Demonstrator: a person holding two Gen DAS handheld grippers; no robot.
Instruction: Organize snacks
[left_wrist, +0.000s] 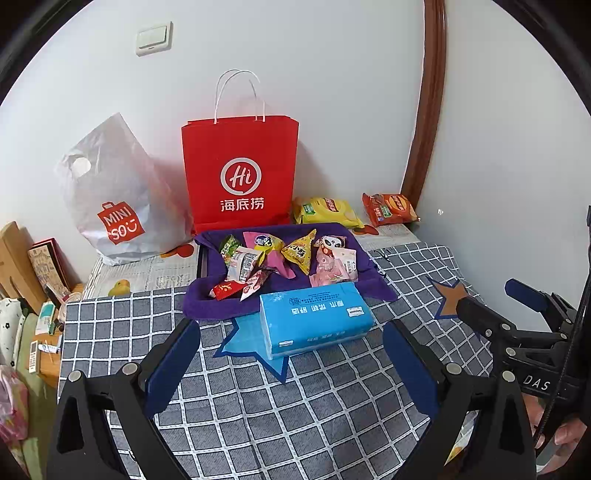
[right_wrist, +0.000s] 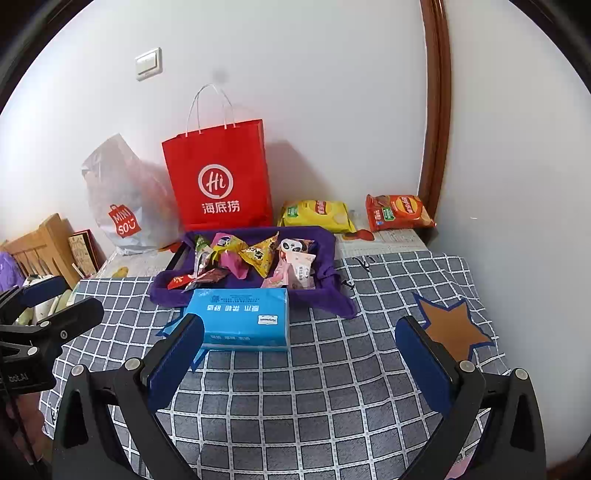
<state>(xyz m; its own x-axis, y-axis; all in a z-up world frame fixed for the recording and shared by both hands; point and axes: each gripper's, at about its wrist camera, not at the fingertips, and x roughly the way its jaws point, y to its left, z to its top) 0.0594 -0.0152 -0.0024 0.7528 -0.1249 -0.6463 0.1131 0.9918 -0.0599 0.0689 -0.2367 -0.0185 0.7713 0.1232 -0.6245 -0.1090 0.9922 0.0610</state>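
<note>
Both grippers, left (left_wrist: 291, 354) and right (right_wrist: 299, 354), hover wide open and empty over a checked cloth (right_wrist: 295, 406) beside white walls (left_wrist: 332, 92); a snack-filled purple tray (left_wrist: 354, 251) sits behind a blue tissue pack (left_wrist: 314, 317).

The grey-and-white checked woven tablecloth (left_wrist: 258, 406) looked matt and coarse. The purple cloth-lined tray (left_wrist: 207, 306) had a soft, fuzzy nap, and the small foil and plastic snack wrappers (left_wrist: 295, 253) heaped in it shone glossy. The blue plastic-wrapped tissue pack (left_wrist: 314, 321) was smooth with a slight sheen. The red paper carrier bag (left_wrist: 240, 166) was matt, with twisted white paper handles; the translucent white plastic bag (left_wrist: 110, 192) was crinkled and shiny. The yellow chip packet (right_wrist: 316, 214) and orange chip packet (right_wrist: 399, 212) gleamed. The brown door frame (left_wrist: 424, 129) looked like varnished wood.
</note>
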